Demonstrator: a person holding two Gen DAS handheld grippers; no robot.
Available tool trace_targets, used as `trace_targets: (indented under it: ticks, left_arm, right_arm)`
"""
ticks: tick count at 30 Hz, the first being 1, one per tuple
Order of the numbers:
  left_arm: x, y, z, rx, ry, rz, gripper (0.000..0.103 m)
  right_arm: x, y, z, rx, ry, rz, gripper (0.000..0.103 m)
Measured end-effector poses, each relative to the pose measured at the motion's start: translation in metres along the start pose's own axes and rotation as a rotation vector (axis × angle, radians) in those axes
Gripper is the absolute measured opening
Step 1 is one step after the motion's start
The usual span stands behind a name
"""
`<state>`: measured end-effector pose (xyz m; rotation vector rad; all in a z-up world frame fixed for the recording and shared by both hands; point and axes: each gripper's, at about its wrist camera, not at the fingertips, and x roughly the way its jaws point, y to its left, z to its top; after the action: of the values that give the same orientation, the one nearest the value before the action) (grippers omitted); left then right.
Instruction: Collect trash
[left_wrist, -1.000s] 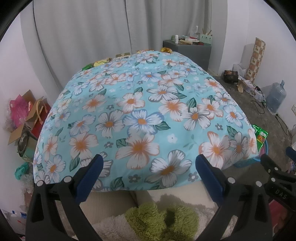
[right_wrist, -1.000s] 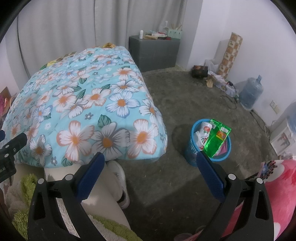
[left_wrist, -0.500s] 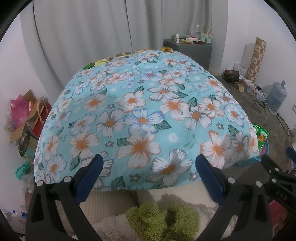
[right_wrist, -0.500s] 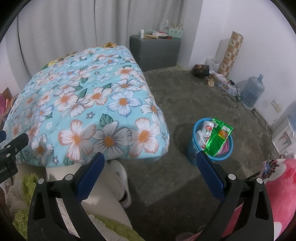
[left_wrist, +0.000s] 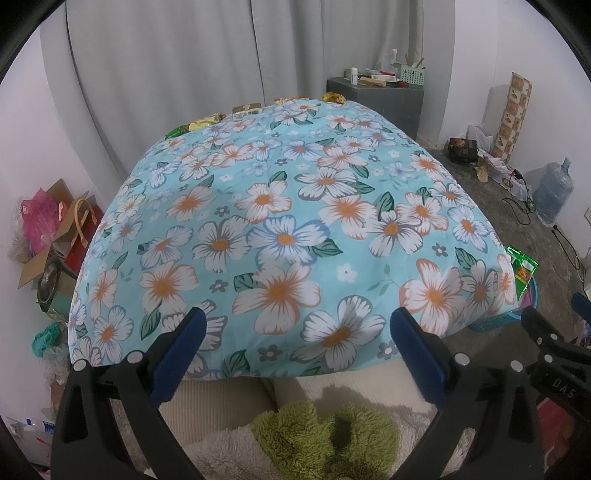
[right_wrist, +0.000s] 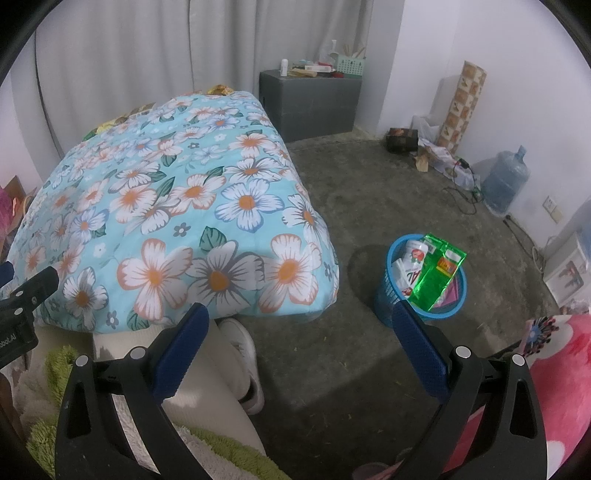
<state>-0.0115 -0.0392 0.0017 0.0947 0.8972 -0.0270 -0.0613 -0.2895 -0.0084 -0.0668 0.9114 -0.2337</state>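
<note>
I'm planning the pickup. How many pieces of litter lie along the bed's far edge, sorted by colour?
Green wrapper: 1
Yellow or gold wrappers: 3
Tan carton: 1
Total: 5

A floral quilt is covering the bed. A grey cabinet is standing by the curtain, toiletries sitting on top. A water jug is resting against the wall near a patterned roll. Cardboard boxes are lying beside the bed.
</note>
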Motion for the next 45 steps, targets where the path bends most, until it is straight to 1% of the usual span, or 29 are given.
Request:
trace_targets:
  ticks: [45]
  left_arm:
    - [-0.0003,0.0000,-0.0005,0.001,0.004,0.003,0.098]
  right_arm:
    - [-0.0012,0.0002,-0.0001,0.006,0.003,0.012,0.095]
